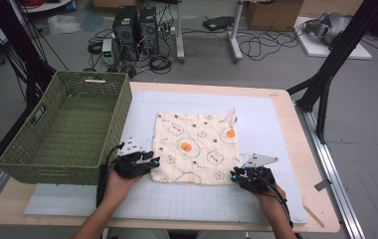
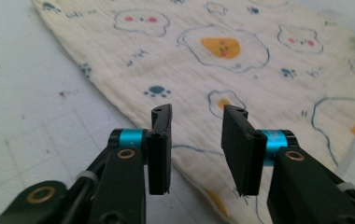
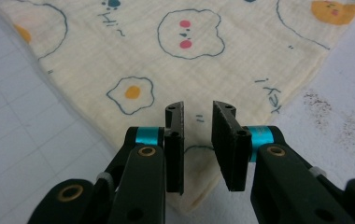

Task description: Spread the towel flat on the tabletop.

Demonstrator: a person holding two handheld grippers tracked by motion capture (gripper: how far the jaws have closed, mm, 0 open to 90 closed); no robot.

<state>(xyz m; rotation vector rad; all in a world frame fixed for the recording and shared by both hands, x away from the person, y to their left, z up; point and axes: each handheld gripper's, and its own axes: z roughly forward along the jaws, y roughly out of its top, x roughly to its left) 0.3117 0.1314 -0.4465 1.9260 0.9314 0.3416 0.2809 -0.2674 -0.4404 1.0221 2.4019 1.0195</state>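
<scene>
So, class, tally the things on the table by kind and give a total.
Patterned cloth: 1
Green woven basket: 1
White gridded mat: 1
Handheld grippers: 2, left gripper and right gripper
Total: 5

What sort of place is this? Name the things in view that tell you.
Probably a lab or workshop set up for recording. Black computer towers stand on the grey floor among loose black cables, and the wooden work table carries a white gridded mat.
</scene>
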